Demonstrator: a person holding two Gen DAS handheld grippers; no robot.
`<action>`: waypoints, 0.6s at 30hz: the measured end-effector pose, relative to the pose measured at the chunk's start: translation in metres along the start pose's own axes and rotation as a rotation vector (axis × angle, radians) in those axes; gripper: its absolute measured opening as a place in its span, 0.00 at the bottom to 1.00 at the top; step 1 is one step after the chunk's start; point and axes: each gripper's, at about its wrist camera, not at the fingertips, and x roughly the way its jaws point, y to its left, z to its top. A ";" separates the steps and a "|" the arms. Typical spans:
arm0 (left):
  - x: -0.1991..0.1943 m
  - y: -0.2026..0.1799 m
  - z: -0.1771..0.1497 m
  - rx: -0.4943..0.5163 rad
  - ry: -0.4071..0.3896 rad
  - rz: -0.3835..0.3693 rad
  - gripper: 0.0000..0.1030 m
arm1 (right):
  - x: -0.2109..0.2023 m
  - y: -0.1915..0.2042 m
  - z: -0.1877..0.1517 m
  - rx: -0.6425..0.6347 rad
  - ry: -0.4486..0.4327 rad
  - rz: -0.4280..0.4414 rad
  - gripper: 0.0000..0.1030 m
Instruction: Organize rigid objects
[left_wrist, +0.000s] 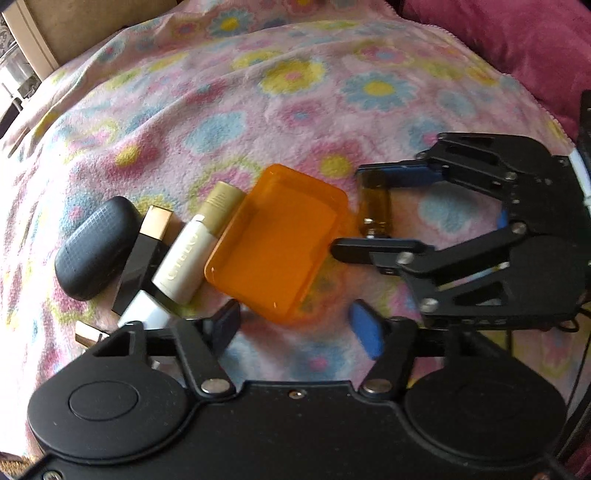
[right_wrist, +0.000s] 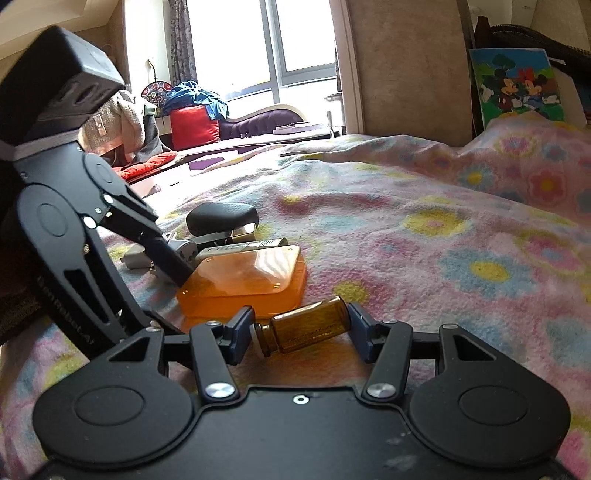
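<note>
On the flowered blanket (left_wrist: 295, 92) several items lie in a row: a black case (left_wrist: 96, 247), a black-and-gold lipstick (left_wrist: 144, 251), a white tube with a gold cap (left_wrist: 195, 251) and a clear orange box (left_wrist: 273, 236). A white plug (left_wrist: 144, 314) lies in front of them. My left gripper (left_wrist: 294, 312) points steeply down with its jaws narrow around the box's near corner. Blanket shows between each pad and the box. My right gripper (right_wrist: 300, 326) is shut lengthwise on a small amber glass vial (right_wrist: 310, 325), just right of the box (right_wrist: 243, 280).
A maroon pillow (left_wrist: 517, 44) lies at the bed's far right. A beige headboard (right_wrist: 410, 66) and a cartoon picture (right_wrist: 517, 85) stand behind the bed. Beyond the bed's left edge are a red cushion (right_wrist: 192, 125), piled clothes and a bright window (right_wrist: 280, 44).
</note>
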 end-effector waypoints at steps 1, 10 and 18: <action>0.000 -0.003 0.001 -0.004 -0.001 0.001 0.47 | 0.000 0.001 0.000 0.001 0.001 -0.003 0.53; -0.007 0.005 -0.010 -0.177 -0.015 -0.024 0.43 | -0.004 0.010 0.006 0.001 0.021 -0.118 0.52; -0.032 0.025 -0.030 -0.144 -0.095 0.038 0.55 | -0.049 0.015 -0.011 0.052 -0.005 -0.385 0.52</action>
